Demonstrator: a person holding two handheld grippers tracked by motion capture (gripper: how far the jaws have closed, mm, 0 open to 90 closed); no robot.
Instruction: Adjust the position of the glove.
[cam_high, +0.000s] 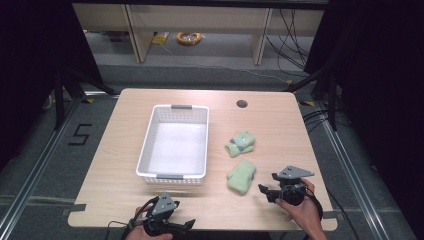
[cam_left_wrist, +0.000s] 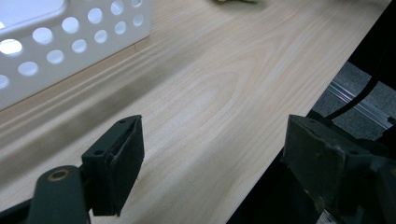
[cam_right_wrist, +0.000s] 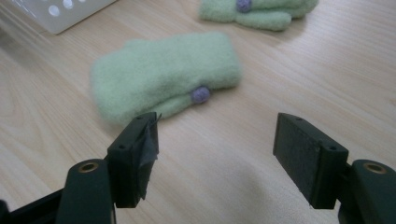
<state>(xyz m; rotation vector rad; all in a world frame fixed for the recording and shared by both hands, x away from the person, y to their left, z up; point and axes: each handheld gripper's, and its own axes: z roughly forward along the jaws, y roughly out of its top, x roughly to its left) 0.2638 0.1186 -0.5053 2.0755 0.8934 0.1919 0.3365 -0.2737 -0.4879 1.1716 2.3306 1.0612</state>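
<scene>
The right gripper's (cam_right_wrist: 215, 154) fingers (cam_right_wrist: 306, 156) stand wide apart with nothing between them, aimed at the near green mitten (cam_right_wrist: 163, 77), which lies flat on the counter (cam_high: 260, 205) just beyond them. A second mitten (cam_high: 240, 143) lies farther off. The left gripper (cam_left_wrist: 210, 163), also spread and empty, hovers at the counter's near edge, near the white basket (cam_high: 146, 150).

Two pale green mittens (cam_high: 241, 176) (cam_high: 240, 143) with purple buttons (cam_right_wrist: 201, 94) lie right of centre; a white perforated basket (cam_high: 146, 150) sits on the light woodgrain table (cam_high: 265, 125).
</scene>
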